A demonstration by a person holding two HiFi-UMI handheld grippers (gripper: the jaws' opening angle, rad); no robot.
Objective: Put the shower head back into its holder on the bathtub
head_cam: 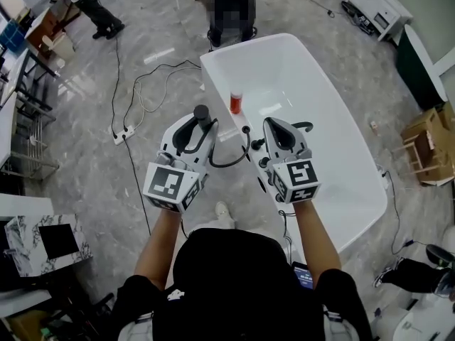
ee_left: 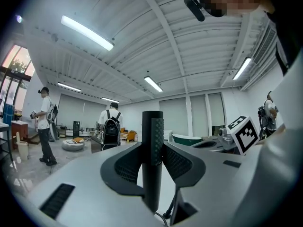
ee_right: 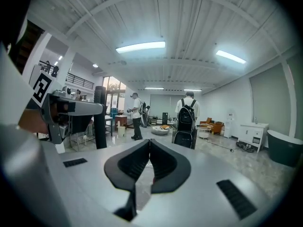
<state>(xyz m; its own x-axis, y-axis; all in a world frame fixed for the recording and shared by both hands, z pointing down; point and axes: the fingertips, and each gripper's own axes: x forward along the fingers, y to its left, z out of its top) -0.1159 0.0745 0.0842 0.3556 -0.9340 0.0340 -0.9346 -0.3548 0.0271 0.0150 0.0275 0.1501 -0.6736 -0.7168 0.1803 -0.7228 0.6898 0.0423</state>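
The left gripper (head_cam: 200,121) is clamped on the black shower head (ee_left: 152,164), held upright just outside the tub's (head_cam: 213,71) left rim, its hose (head_cam: 229,160) looping toward that rim. The right gripper (ee_right: 149,148) hangs over the tub with jaws together and nothing between them

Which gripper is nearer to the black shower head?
Left. The left gripper is clamped on the shower head, which stands upright between its jaws; the right gripper is beside it, apart, shut and empty.
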